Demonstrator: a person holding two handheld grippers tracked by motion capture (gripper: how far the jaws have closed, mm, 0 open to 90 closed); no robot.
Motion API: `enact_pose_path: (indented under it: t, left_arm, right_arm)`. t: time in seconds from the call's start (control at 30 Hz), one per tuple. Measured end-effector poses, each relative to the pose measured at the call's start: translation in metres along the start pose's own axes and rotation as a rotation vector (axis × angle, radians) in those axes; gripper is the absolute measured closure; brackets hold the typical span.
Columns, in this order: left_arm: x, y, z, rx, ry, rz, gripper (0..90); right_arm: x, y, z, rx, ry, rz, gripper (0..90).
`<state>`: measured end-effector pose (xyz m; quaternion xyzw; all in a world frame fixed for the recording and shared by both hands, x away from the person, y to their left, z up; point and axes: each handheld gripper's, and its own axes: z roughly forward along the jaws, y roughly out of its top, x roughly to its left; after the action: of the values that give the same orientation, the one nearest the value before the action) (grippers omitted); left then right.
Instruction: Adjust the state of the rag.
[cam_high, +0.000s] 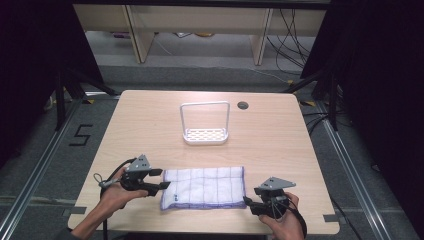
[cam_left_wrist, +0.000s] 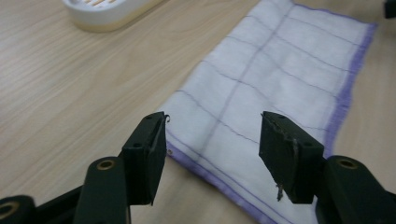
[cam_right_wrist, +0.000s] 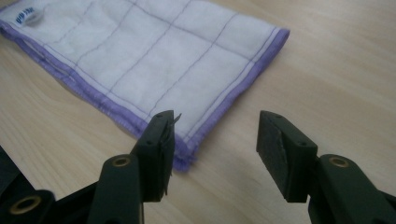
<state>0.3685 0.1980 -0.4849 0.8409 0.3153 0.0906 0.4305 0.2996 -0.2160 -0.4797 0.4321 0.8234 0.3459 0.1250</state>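
Your white folded cloth with thin grey lines and a purple edge (cam_high: 204, 187) lies flat on the light wooden table (cam_high: 270, 145), at the 6 o'clock side. Your left gripper (cam_high: 161, 178) sits at the cloth's 9 o'clock end. Its jaws are apart and pinch nothing; the cloth's corner lies under the gap. Your right gripper (cam_high: 250, 204) sits at the cloth's 4 o'clock corner, jaws apart too, holding nothing. The white plastic rack with a tall wire handle (cam_high: 205, 134) stands at 12 o'clock from the cloth, well apart.
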Motion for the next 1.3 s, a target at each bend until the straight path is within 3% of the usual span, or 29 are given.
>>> enact_pose_path:
  t: [0.03,0.13,0.3,0.33,0.43,0.57,0.6,0.67,0.83,1.0,1.1,1.3]
  left_arm:
    - [0.005,0.0,0.001,0.02,0.014,0.006,39.4]
    - [0.019,0.003,0.01,0.018,0.021,-0.053,38.4]
    - [0.033,0.009,0.022,0.031,0.012,-0.056,39.2]
    - [0.036,0.01,0.024,0.039,0.001,-0.037,39.6]
    - [0.038,0.012,0.03,0.044,-0.015,-0.038,41.6]
    - [0.043,0.011,0.037,0.039,-0.063,-0.066,42.6]
    - [0.044,0.012,0.038,0.047,-0.065,-0.06,43.3]
    - [0.045,0.012,0.04,0.04,-0.063,-0.066,43.6]
    - [0.04,0.011,0.044,0.071,-0.066,-0.027,47.3]
    - [0.033,0.009,0.046,0.115,-0.057,0.018,51.1]
    - [0.031,0.008,0.047,0.125,-0.056,0.043,56.3]
    - [0.029,0.004,0.045,0.12,-0.052,0.029,68.9]
  right_arm:
    - [0.001,-0.002,0.003,0.015,0.002,0.006,47.0]
    - [0.006,-0.003,0.008,0.037,0.002,-0.019,47.0]
    - [0.018,-0.003,0.01,0.053,-0.006,-0.052,50.7]
    - [0.018,-0.003,0.01,0.057,-0.006,-0.058,50.7]
    - [0.017,-0.004,0.01,0.027,-0.015,-0.075,52.4]
    - [0.017,-0.002,0.005,0.0,-0.027,-0.024,53.2]
    - [0.016,-0.001,0.006,-0.026,-0.033,-0.048,53.0]
    - [0.017,0.001,0.006,-0.022,-0.032,-0.034,51.5]
    - [0.016,0.002,0.019,0.03,-0.033,0.009,50.0]
    - [0.015,-0.002,0.023,0.069,-0.026,-0.008,54.8]
    - [0.018,-0.004,0.027,0.086,-0.022,-0.047,58.7]
    - [0.019,-0.006,0.029,0.057,-0.012,-0.09,74.2]
